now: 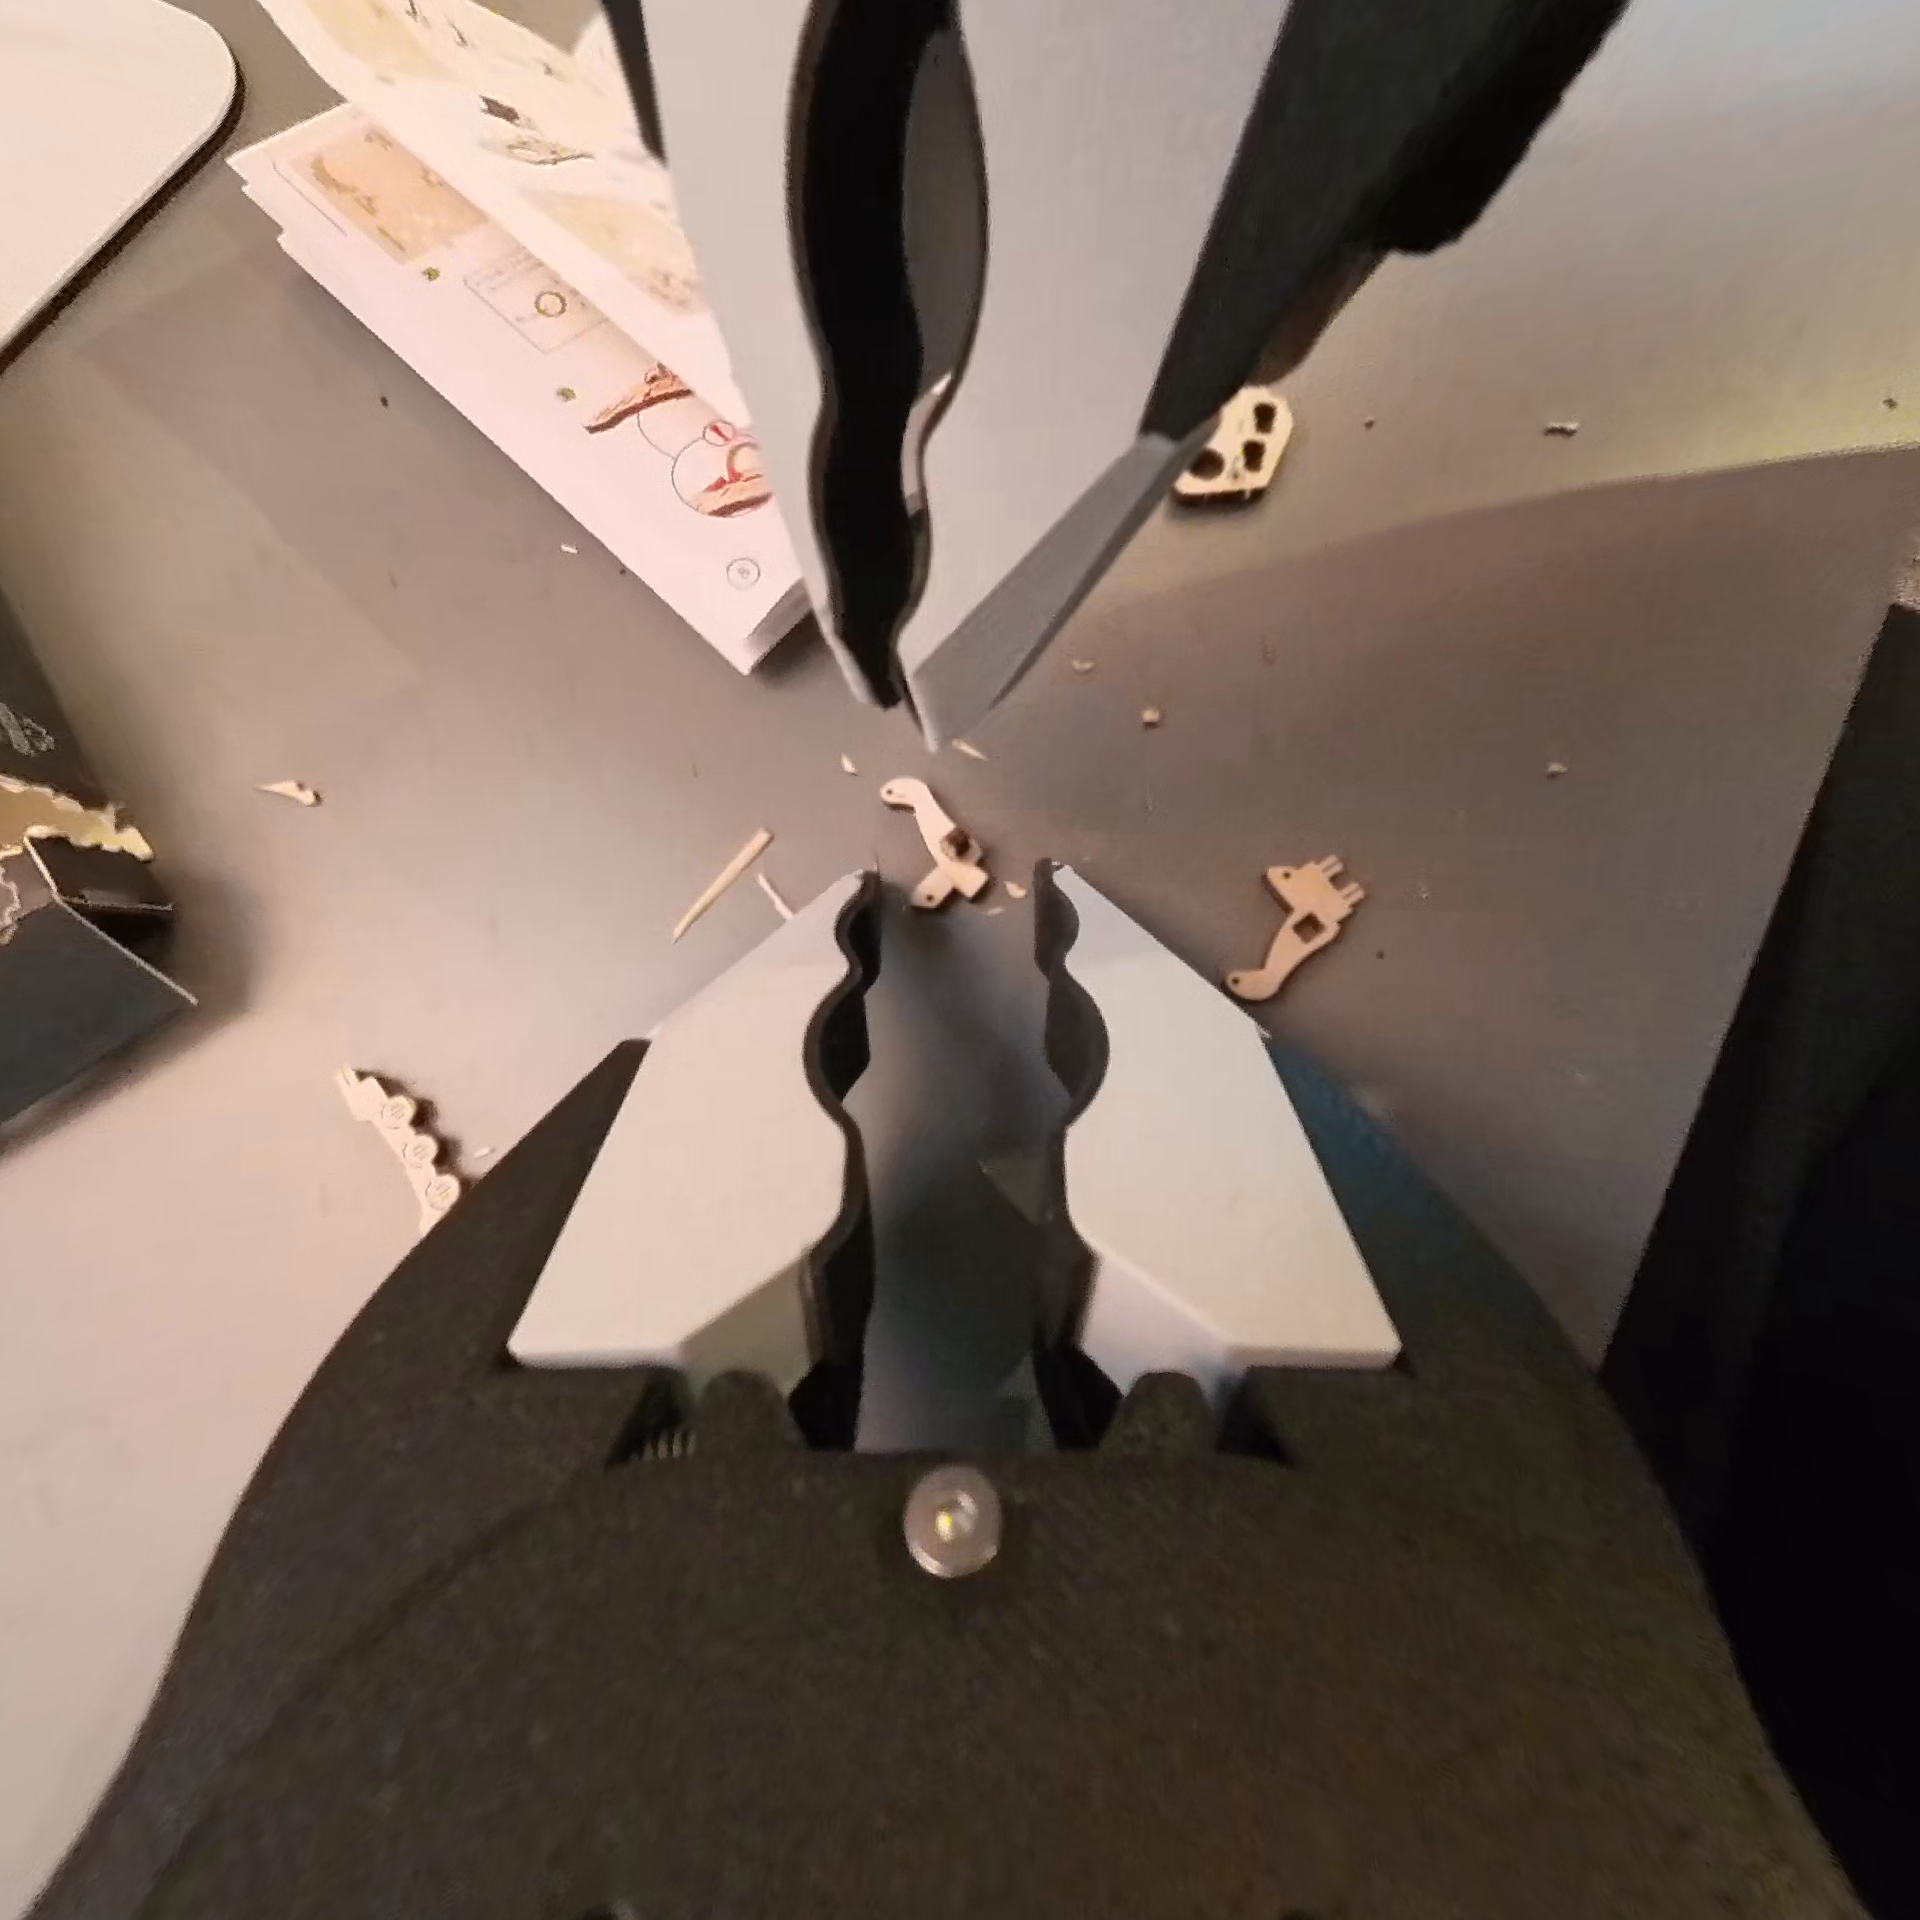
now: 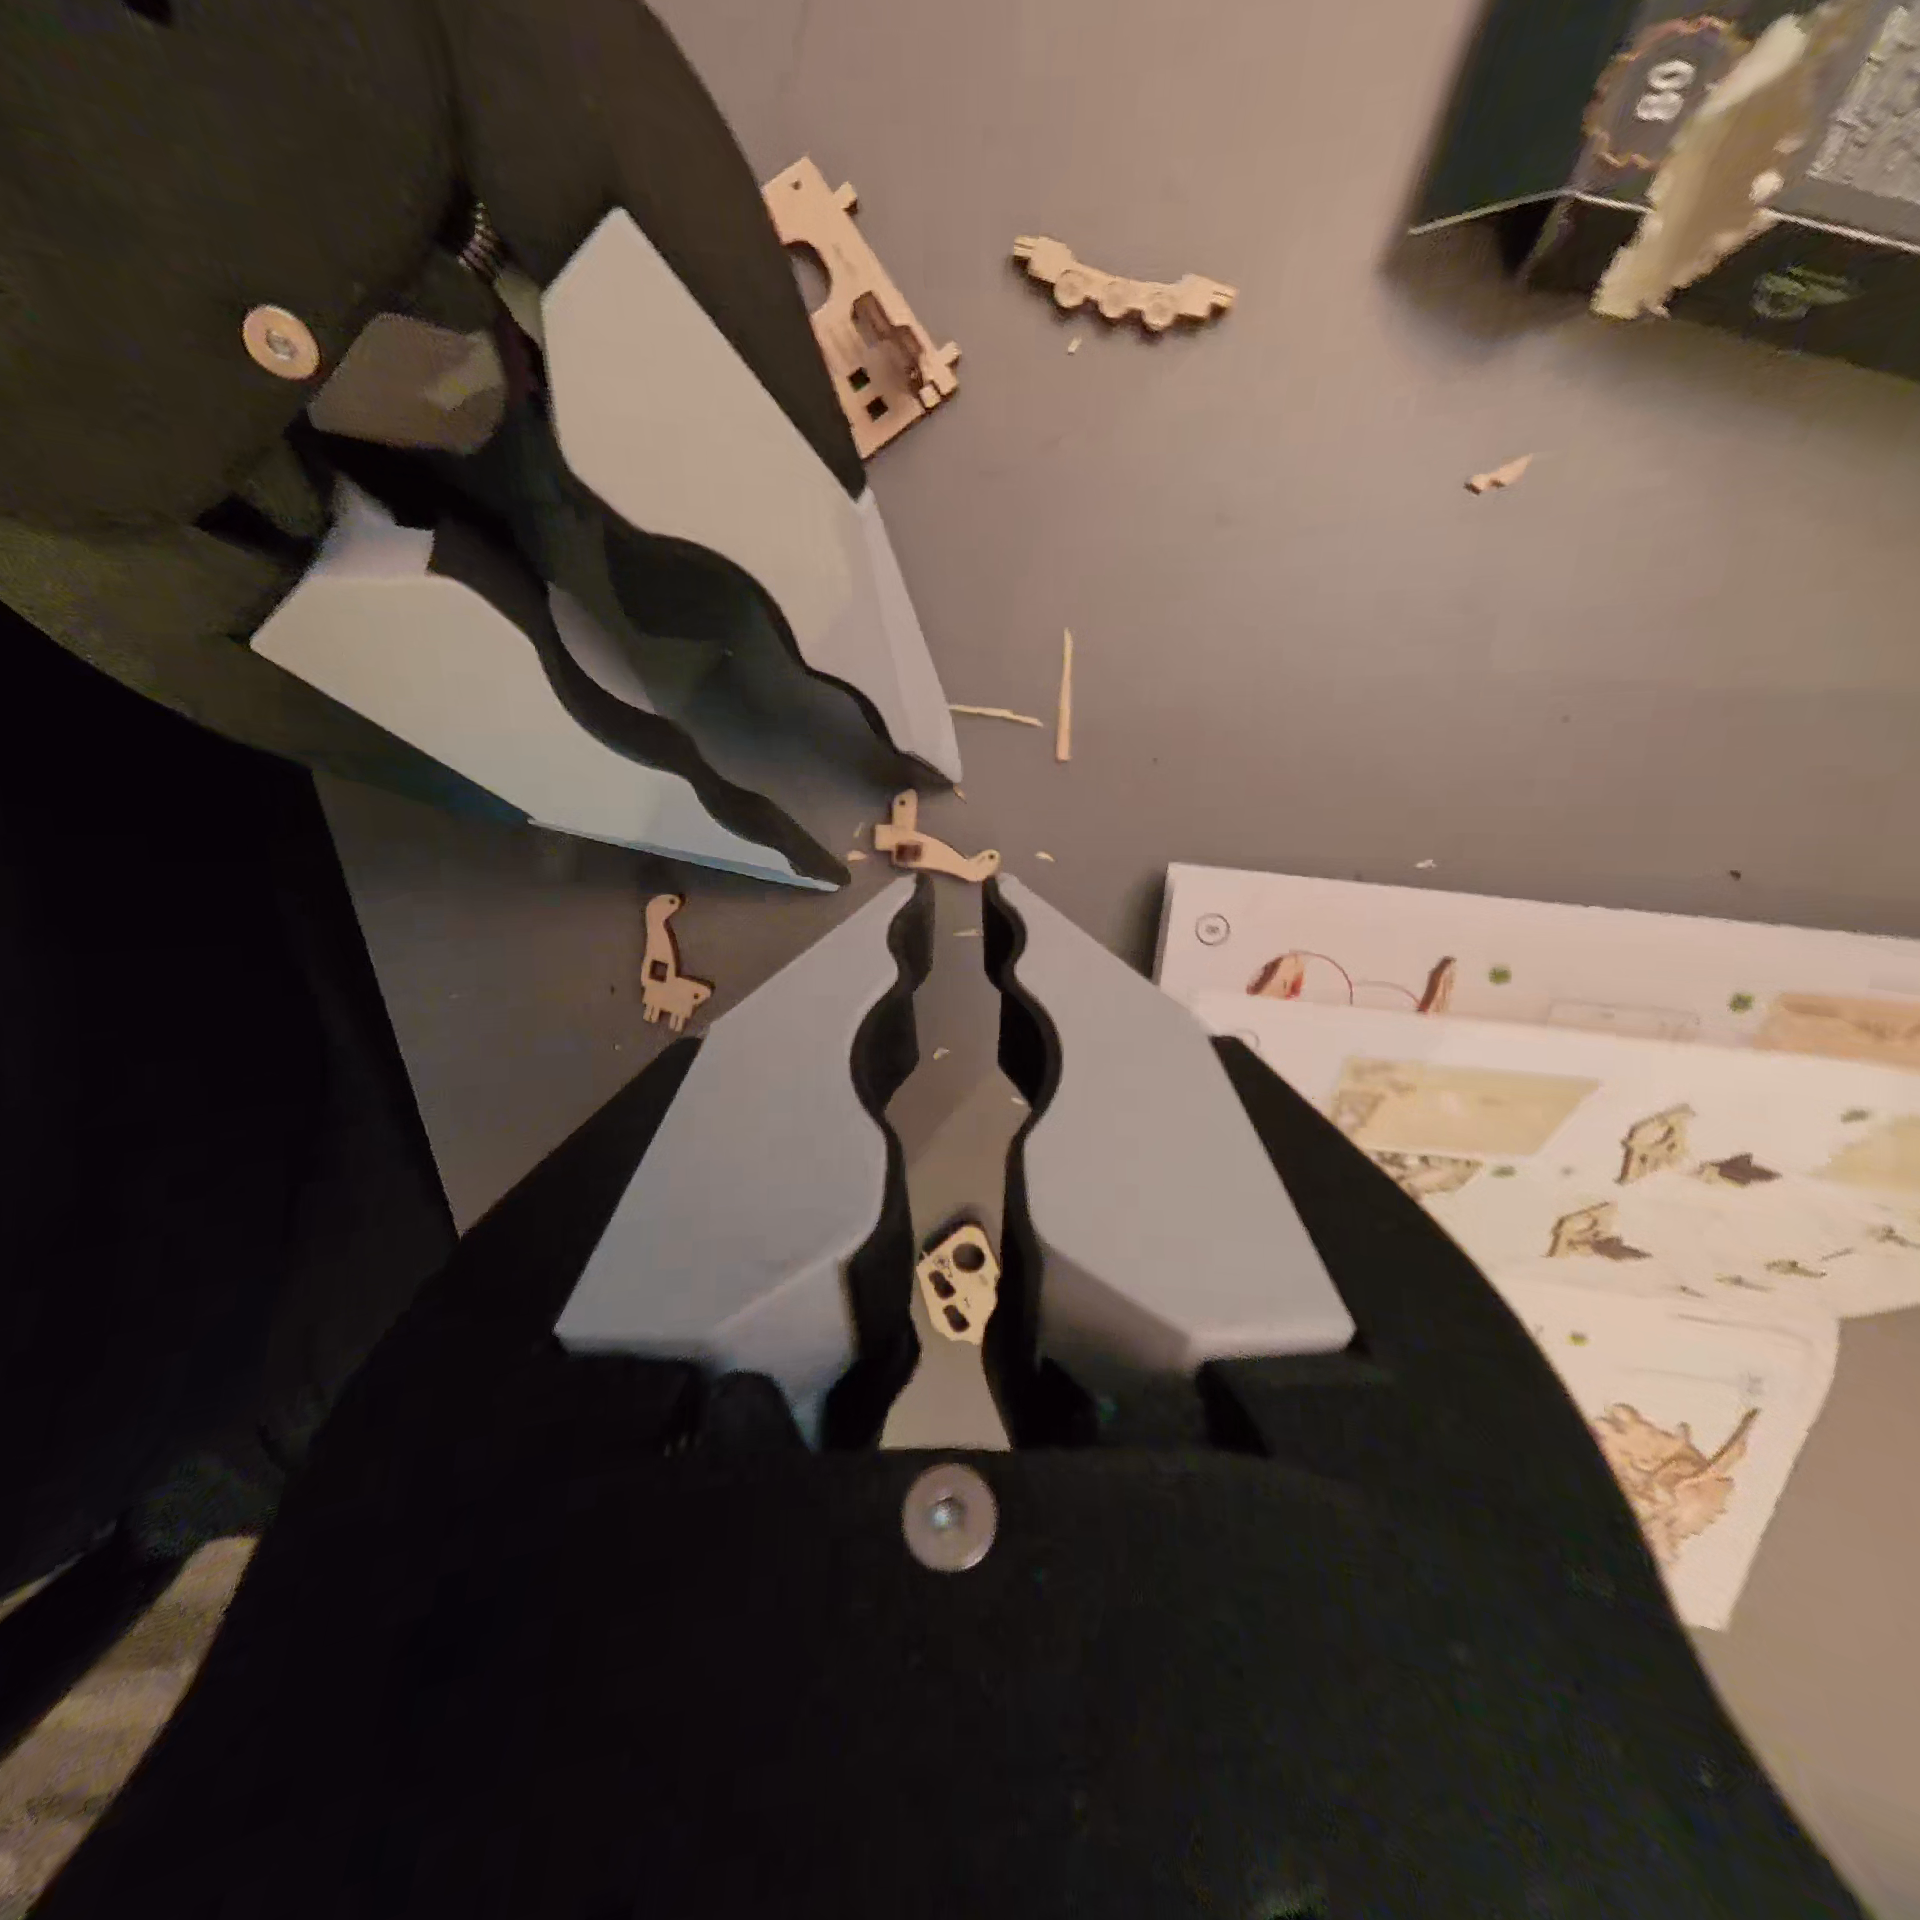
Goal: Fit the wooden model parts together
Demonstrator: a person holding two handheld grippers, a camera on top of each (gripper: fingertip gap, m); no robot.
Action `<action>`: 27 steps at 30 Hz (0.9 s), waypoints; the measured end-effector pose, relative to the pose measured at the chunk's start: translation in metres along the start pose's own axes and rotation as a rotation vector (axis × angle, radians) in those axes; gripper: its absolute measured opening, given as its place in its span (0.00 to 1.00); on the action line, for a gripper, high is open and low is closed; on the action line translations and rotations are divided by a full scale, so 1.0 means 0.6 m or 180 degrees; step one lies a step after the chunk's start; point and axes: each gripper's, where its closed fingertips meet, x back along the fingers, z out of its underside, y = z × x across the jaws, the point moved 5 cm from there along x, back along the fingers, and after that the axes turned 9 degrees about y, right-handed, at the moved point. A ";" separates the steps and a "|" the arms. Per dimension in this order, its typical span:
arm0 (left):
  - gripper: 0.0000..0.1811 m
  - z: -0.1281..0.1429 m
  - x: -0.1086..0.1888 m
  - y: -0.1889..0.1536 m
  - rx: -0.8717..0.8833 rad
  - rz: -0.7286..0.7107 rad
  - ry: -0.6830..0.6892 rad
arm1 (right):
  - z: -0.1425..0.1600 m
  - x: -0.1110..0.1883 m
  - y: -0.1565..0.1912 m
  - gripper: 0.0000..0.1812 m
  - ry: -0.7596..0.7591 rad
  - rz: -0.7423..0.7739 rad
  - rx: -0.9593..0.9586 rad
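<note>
A small wooden part point(image 1: 935, 842), a curved arm with a short crosspiece on it, lies flat on the grey table point(image 1: 520, 727). My left gripper point(image 1: 956, 878) is open and empty, its tips on either side of the part's near end. My right gripper point(image 2: 953, 883) is open by a narrow gap and empty, and the same part point(image 2: 930, 847) lies just beyond its tips. In the left wrist view the right gripper point(image 1: 906, 719) comes down from the top. In the right wrist view the left gripper point(image 2: 897, 826) comes in from the upper left.
Loose parts lie around: a toothed leg piece point(image 1: 1299, 925) point(image 2: 670, 966), a holed plate point(image 1: 1236, 452) point(image 2: 961, 1288), a curved toothed strip point(image 1: 410, 1143) point(image 2: 1127, 286), a larger flat piece point(image 2: 862, 312), a sliver point(image 1: 722, 883). There are also instruction sheets point(image 1: 499, 312) point(image 2: 1558, 1143) and a dark box point(image 1: 62, 935) point(image 2: 1714, 156).
</note>
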 end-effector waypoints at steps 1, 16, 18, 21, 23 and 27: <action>0.15 -0.002 -0.001 0.000 -0.0001 0.0004 0.0002 | 0.005 0.000 -0.002 0.03 -0.0052 -0.0016 -0.0051; 0.05 -0.010 0.025 0.003 -0.0458 -0.0490 -0.0258 | 0.025 0.008 -0.009 0.03 -0.1052 -0.0510 -0.0565; 0.05 -0.014 0.041 0.002 -0.0611 -0.0670 -0.0362 | 0.017 0.019 -0.009 0.03 -0.1335 -0.0732 -0.0710; 0.05 -0.023 0.064 -0.006 -0.0911 -0.0901 -0.0512 | 0.007 0.032 -0.006 0.04 -0.1613 -0.0998 -0.0812; 0.05 -0.028 0.075 -0.010 -0.1102 -0.1036 -0.0553 | 0.000 0.038 0.000 0.04 -0.1723 -0.1253 -0.0854; 0.05 -0.028 0.089 -0.008 -0.1255 -0.1220 -0.0609 | -0.004 0.047 -0.001 0.03 -0.1811 -0.1430 -0.0907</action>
